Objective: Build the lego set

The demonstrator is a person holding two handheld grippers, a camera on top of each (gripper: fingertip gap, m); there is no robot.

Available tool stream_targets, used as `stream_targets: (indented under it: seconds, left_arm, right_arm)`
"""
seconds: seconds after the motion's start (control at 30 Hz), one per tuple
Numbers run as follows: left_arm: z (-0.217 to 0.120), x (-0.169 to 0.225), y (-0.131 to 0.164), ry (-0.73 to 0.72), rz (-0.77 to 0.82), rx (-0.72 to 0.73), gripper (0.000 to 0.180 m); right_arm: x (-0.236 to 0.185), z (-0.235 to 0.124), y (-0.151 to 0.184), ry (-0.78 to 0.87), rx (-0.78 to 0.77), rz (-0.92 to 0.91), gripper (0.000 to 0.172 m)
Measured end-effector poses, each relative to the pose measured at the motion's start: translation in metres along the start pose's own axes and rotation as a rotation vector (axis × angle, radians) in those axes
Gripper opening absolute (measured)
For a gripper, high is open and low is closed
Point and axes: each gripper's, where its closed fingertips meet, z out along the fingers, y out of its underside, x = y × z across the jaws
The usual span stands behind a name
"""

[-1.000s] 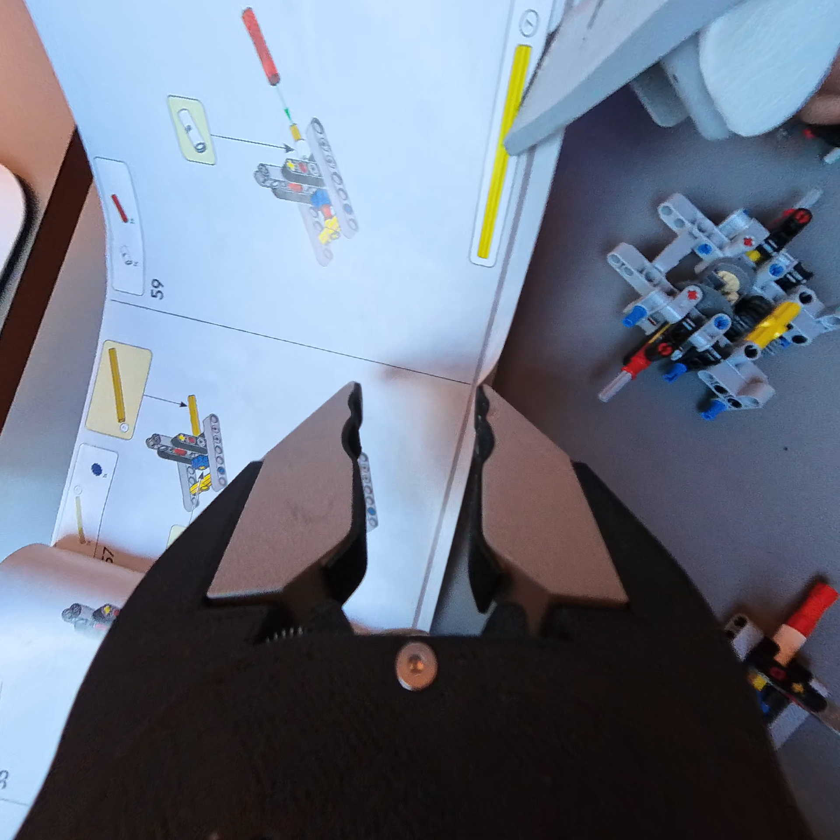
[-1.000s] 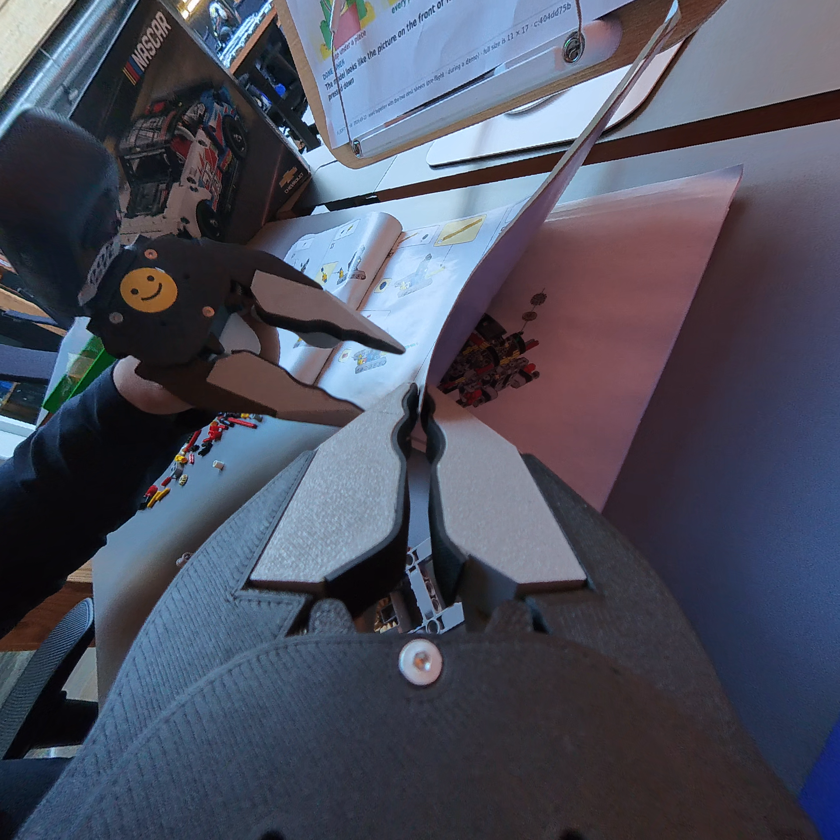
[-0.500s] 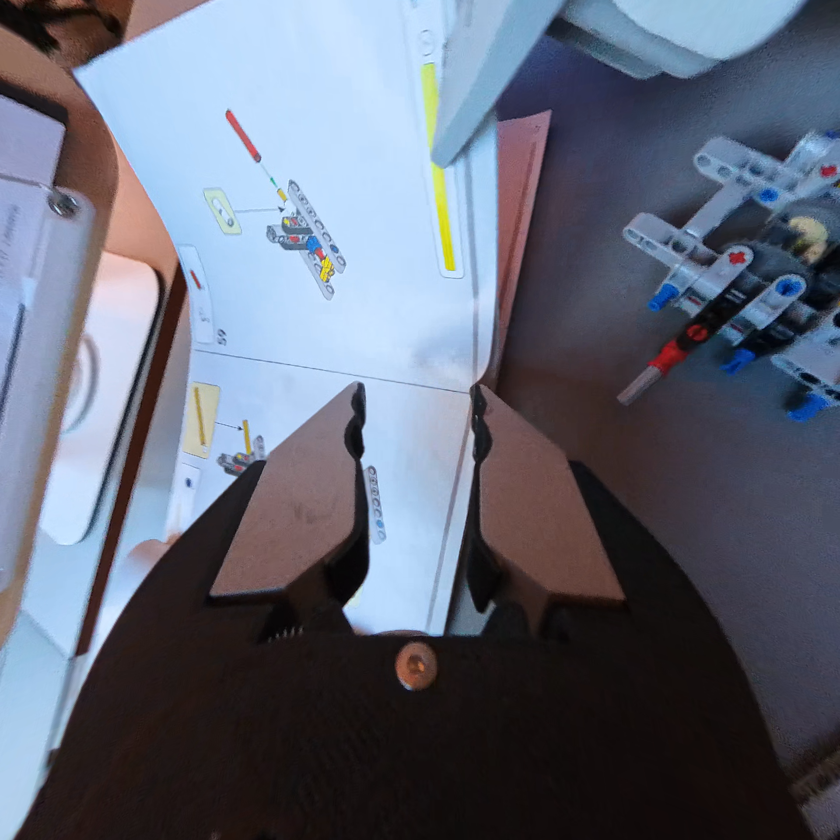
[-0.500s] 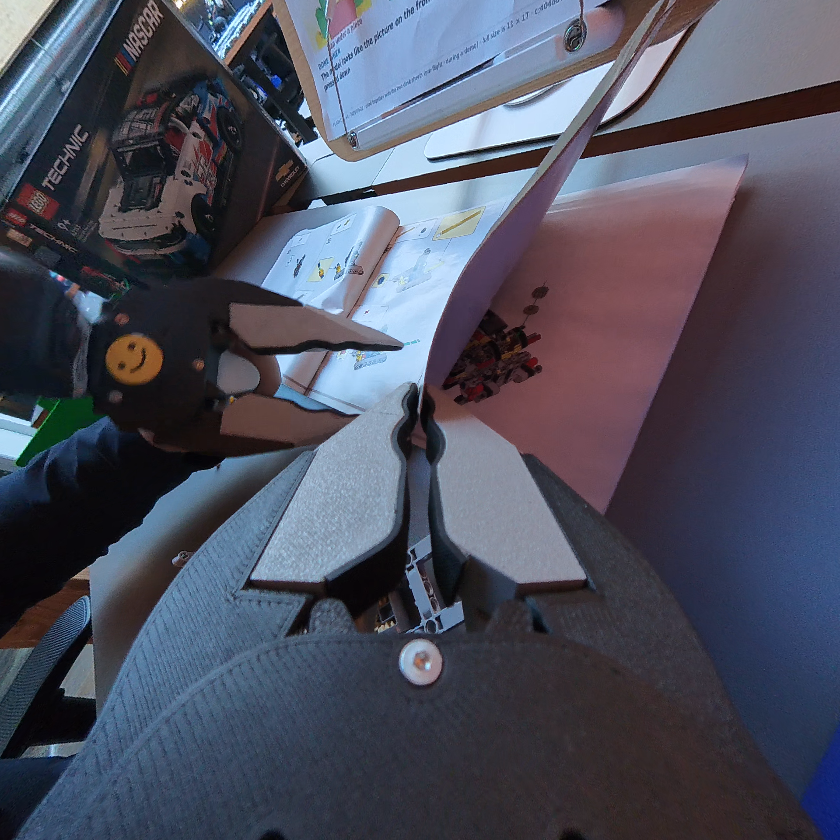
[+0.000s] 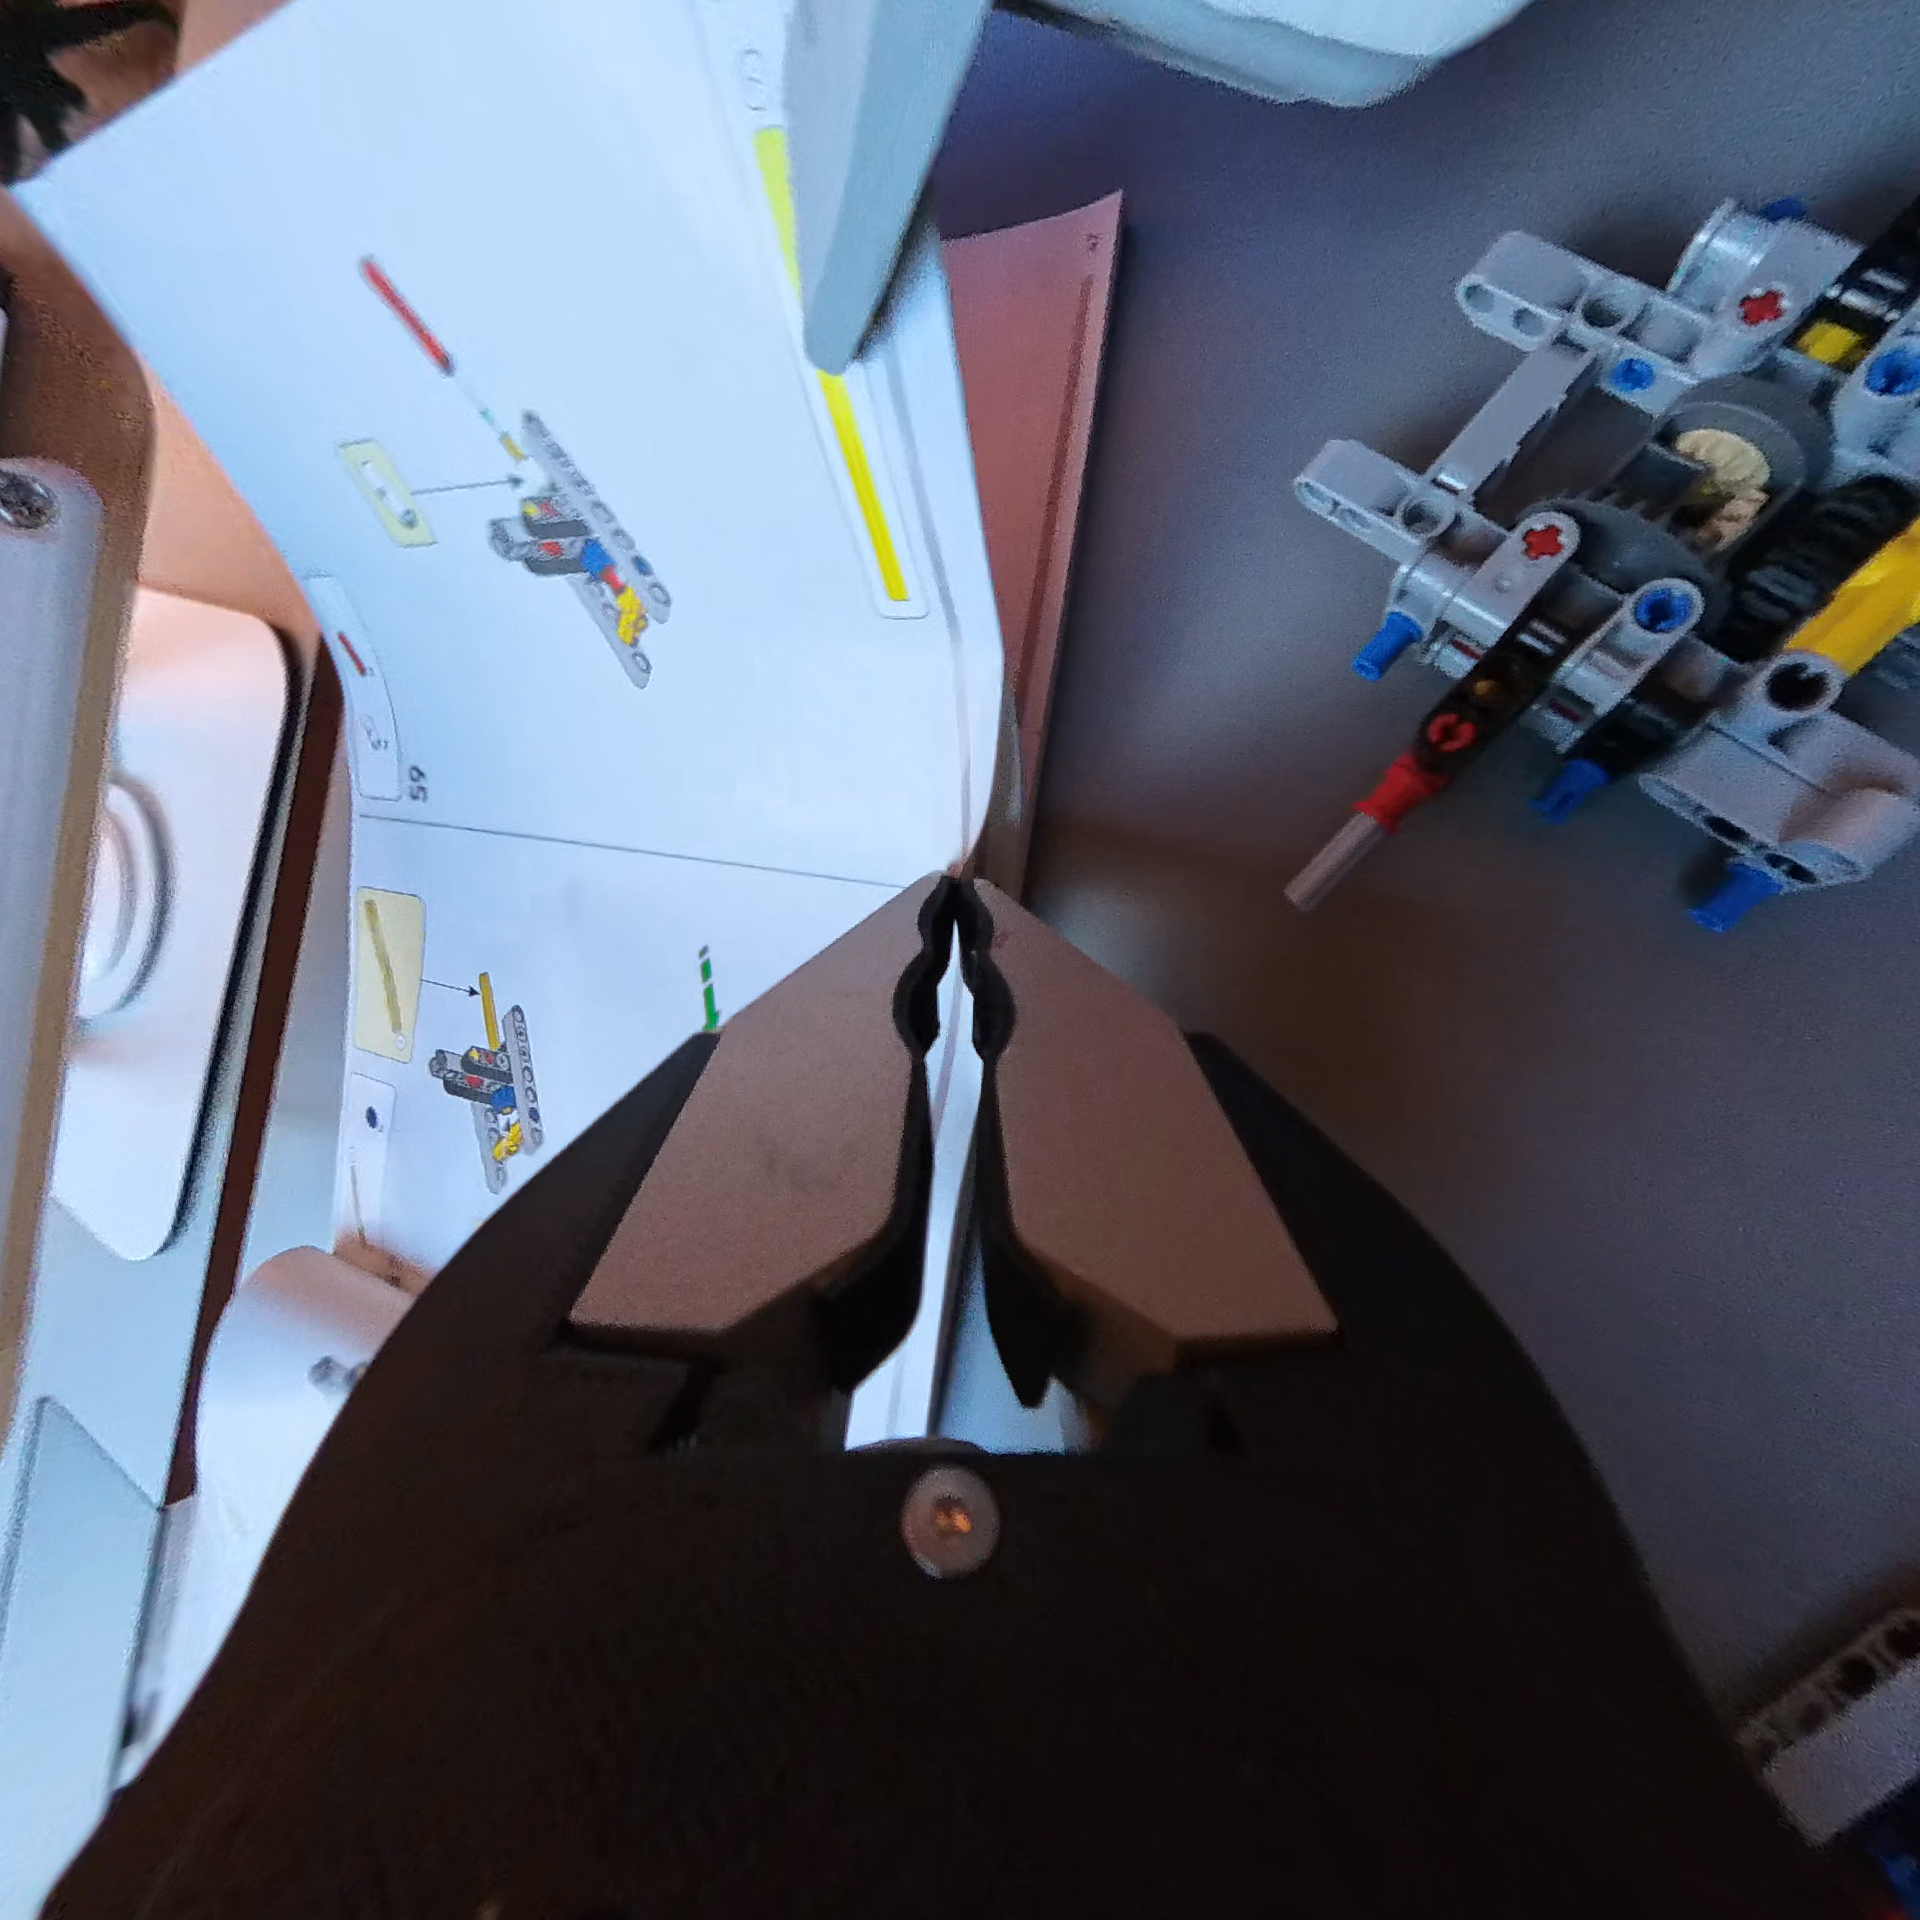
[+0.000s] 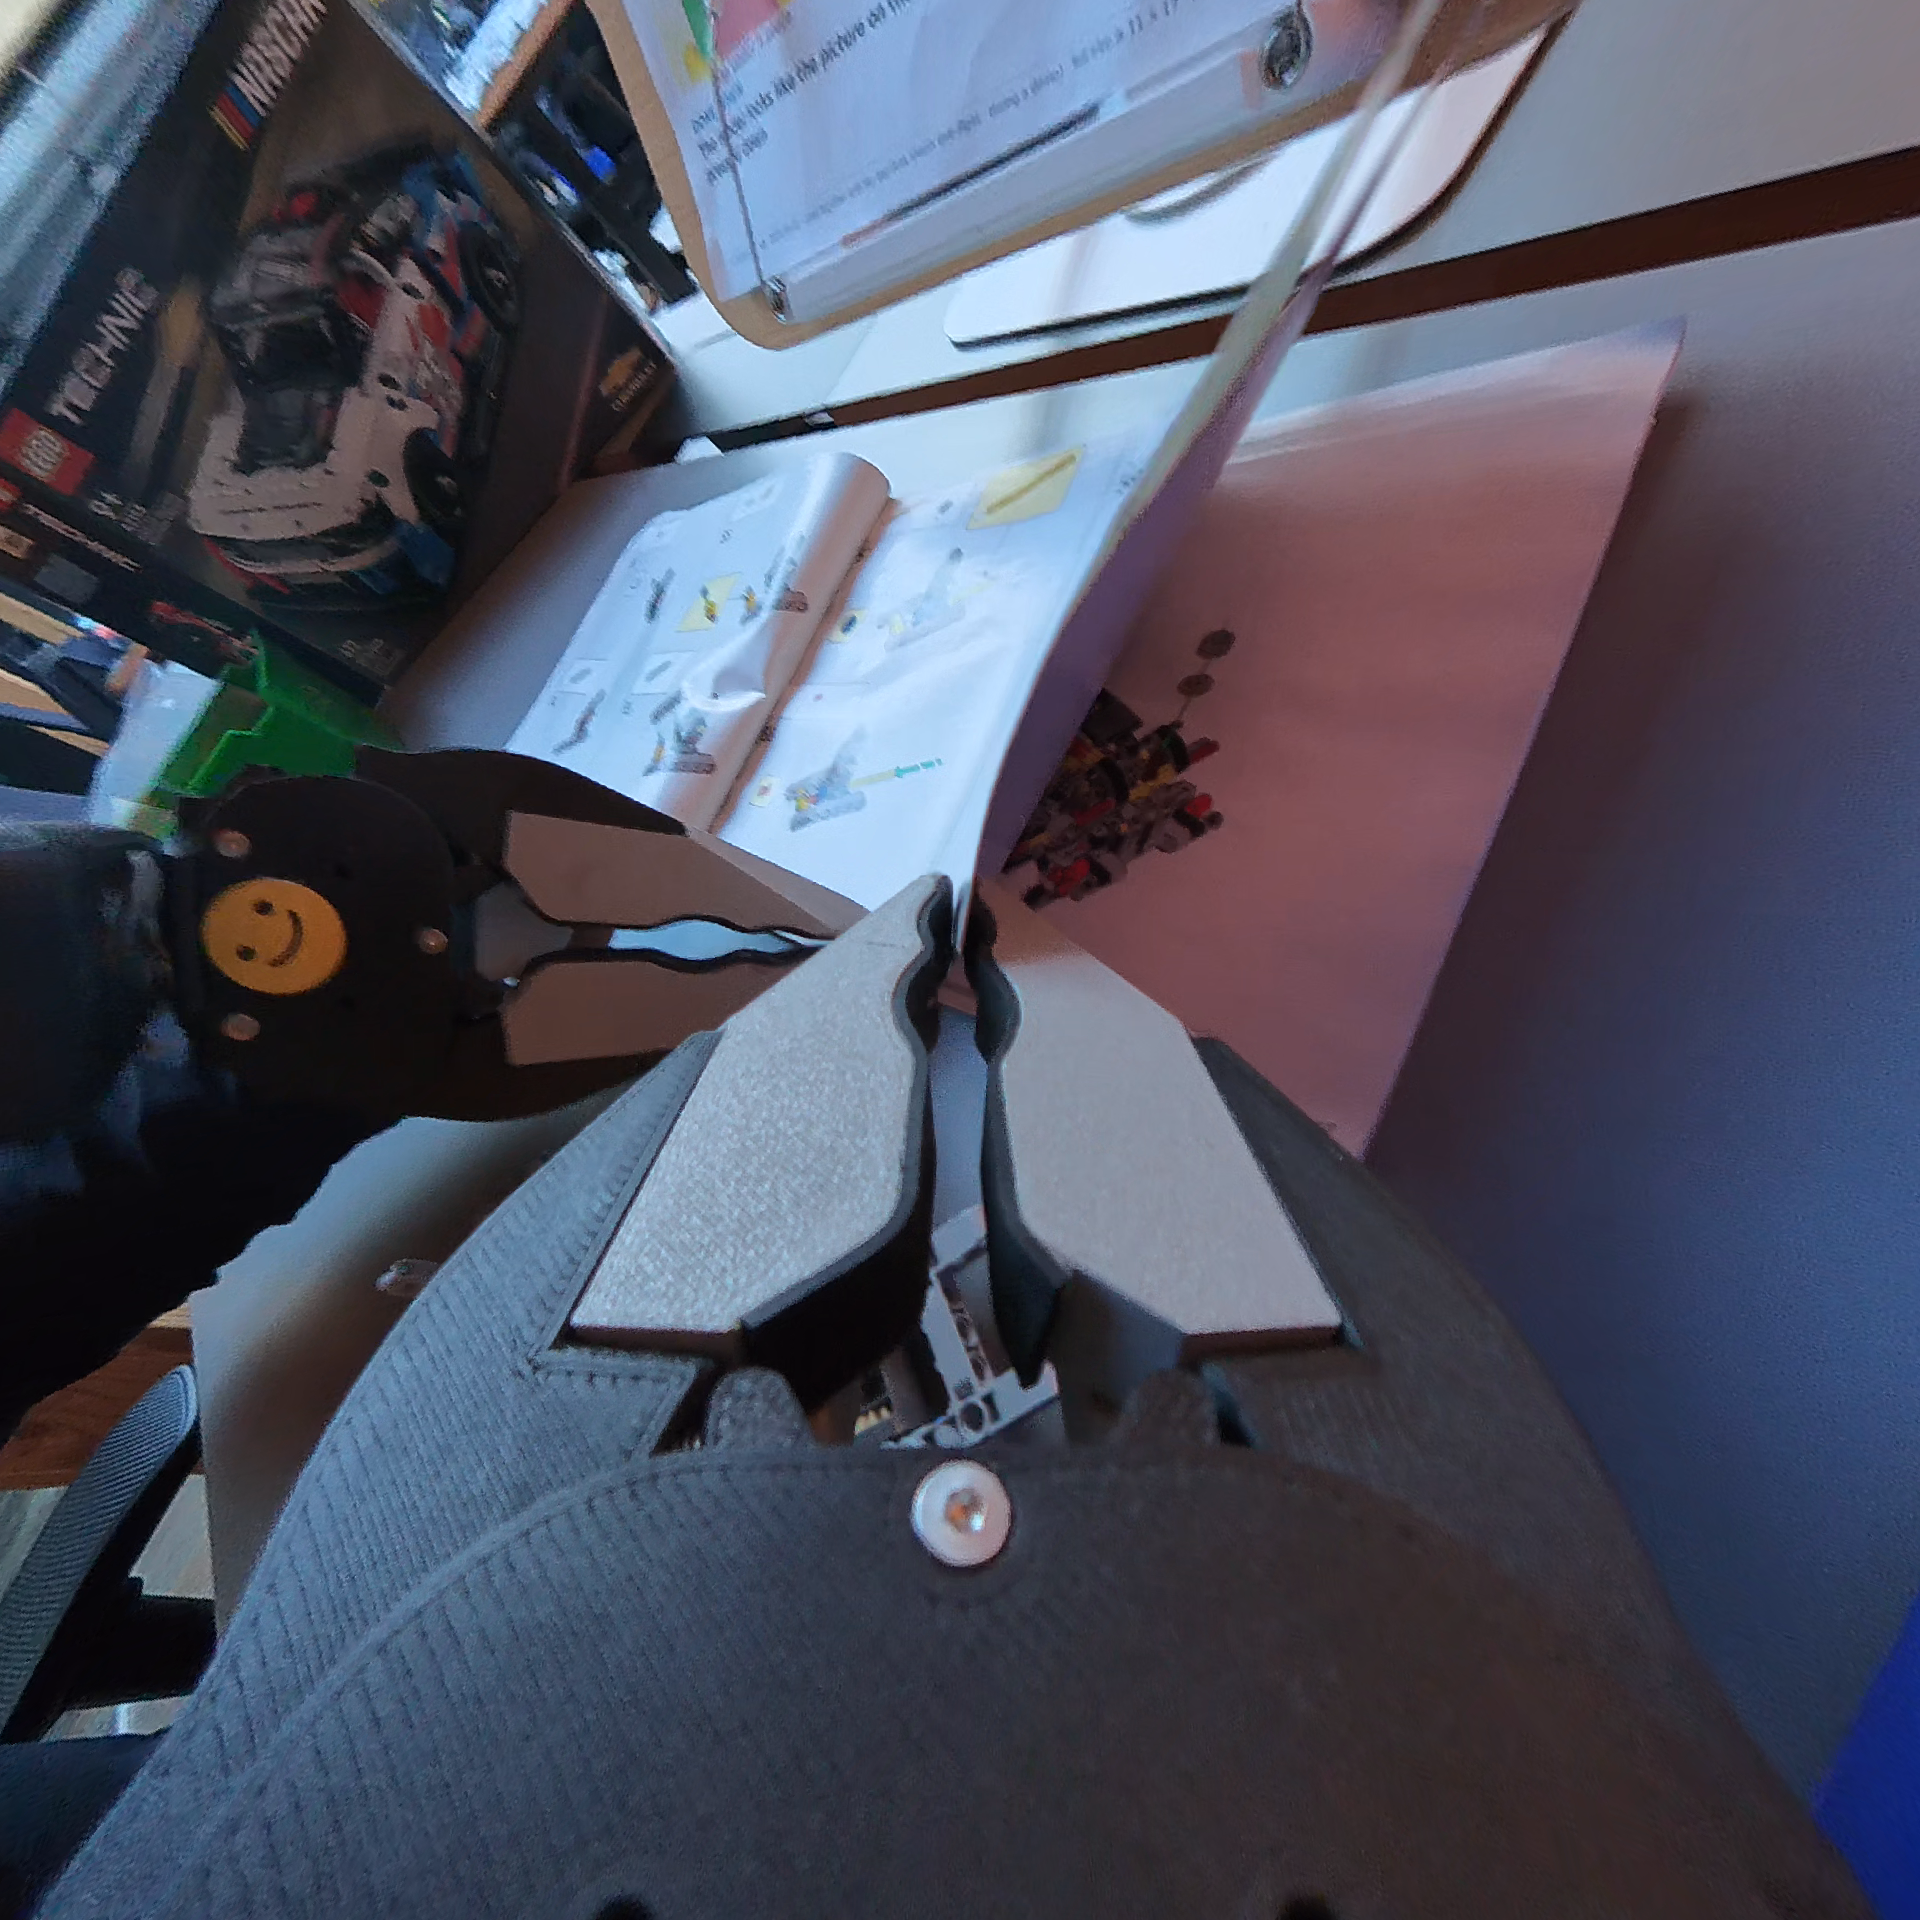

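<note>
— Left wrist view?

— Mounted behind the left gripper point(image 5: 954, 896), looking steeply down along its fingers, close over the instruction booklet point(image 5: 582, 312) and grey table point(image 5: 1455, 1143).

— Right wrist view?

— Low, near the tabletop, facing along the right gripper point(image 6: 961, 914) towards a toy box point(image 6: 260, 343) (far edge).

— Shared ground?

— The booklet's lifted page and both grippers' fingers.

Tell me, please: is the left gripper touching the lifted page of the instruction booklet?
Touching. In the left wrist view the left gripper has its fingertips closed on the page edge, with the white sheet running between the fingers and no gap visible.
</note>
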Motion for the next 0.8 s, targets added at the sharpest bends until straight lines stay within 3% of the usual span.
stream_targets:
  seconds: [0.27, 0.5, 0.8]
  left_arm:
    - [-0.006, -0.012, 0.000, 0.142, -0.310, 0.107, 0.000]
    - [-0.008, -0.017, 0.001, 0.148, -0.334, 0.115, 0.000]
    - [-0.010, -0.019, 0.000, 0.142, -0.335, 0.130, 0.000]
  right_arm:
    - [0.012, -0.008, -0.006, 0.096, 0.020, -0.041, 0.015]
    - [0.005, -0.019, -0.026, 0.142, 0.142, -0.128, 0.023]
    - [0.003, -0.018, -0.028, 0.156, 0.160, -0.178, 0.021]
